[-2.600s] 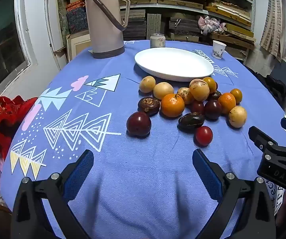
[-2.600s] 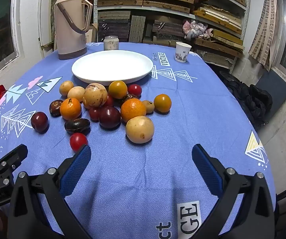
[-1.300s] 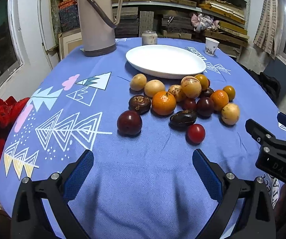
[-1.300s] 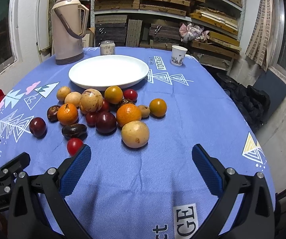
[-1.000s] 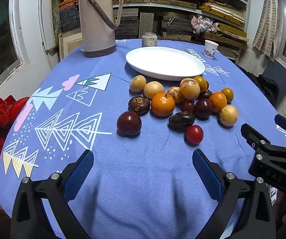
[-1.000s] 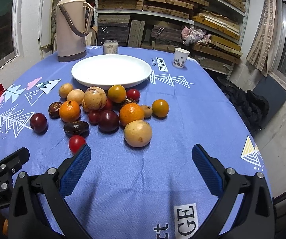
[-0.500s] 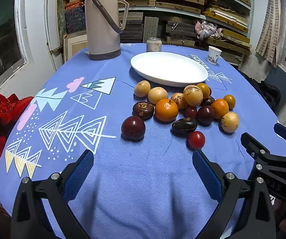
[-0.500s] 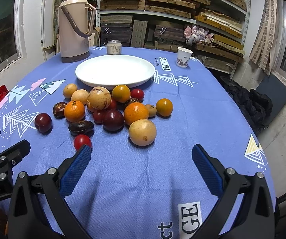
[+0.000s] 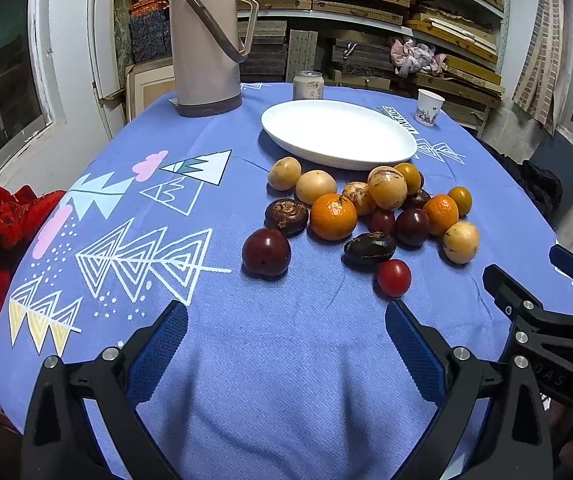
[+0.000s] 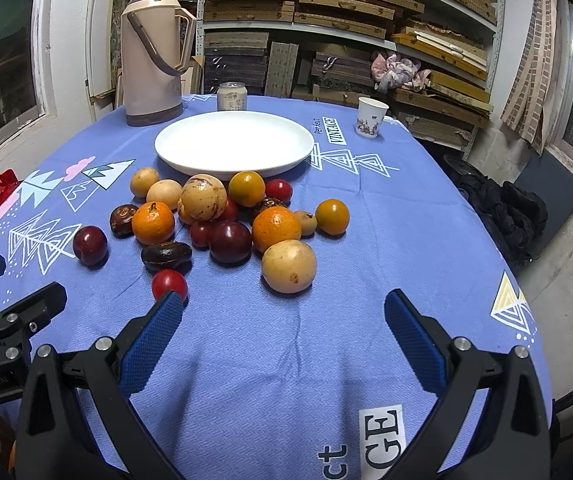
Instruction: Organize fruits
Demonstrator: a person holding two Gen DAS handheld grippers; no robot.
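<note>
The tablecloth (image 10: 366, 208) is seen as matt blue woven cloth with a fine herringbone weave, and the plate (image 10: 234, 162) as smooth, glossy white ware. Shiny skins are shown by the plums (image 9: 266, 251) and the small red fruit (image 9: 394, 278), while dimpled peel is shown by the oranges (image 9: 333, 217). Blue textured pads (image 10: 150, 338) are carried on matt black plastic gripper frames fixed with bright metal screws.

From my remote station I see a loose cluster of small round fruits (image 10: 222, 216) lying on the blue patterned tablecloth, just in front of an empty white oval plate (image 10: 234, 145). Oranges (image 10: 276, 228), dark purple plums (image 10: 230, 242) and pale yellow-brown fruits (image 10: 288, 266) touch one another; one dark plum (image 9: 266, 251) and a small red tomato-like fruit (image 9: 394, 277) lie slightly apart at the near edge.
</note>
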